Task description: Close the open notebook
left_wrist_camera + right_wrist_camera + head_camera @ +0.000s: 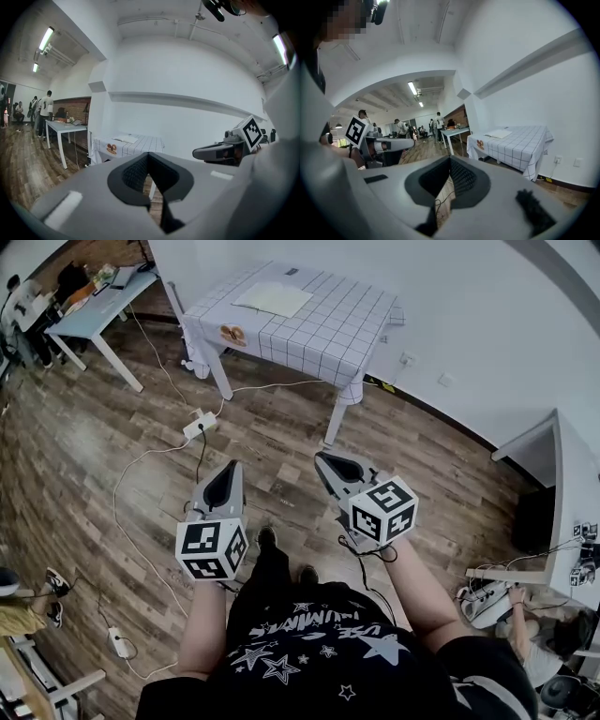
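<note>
The open notebook (272, 298) lies flat, pale pages up, on a table with a white checked cloth (328, 334) far ahead of me. It also shows as a small pale sheet, the notebook (125, 138), in the left gripper view and as the notebook (499, 134) in the right gripper view. My left gripper (231, 467) and right gripper (322, 458) are held side by side over the wood floor, well short of the table. Both point toward it, jaws shut and empty. The left gripper (148, 155) and right gripper (450, 160) show their pads meeting at the tip.
A power strip (199, 425) and white cables lie on the floor between me and the table. A light blue desk (94, 310) with clutter stands at the far left, a white desk (572, 493) at the right. Several people (44, 112) stand far off.
</note>
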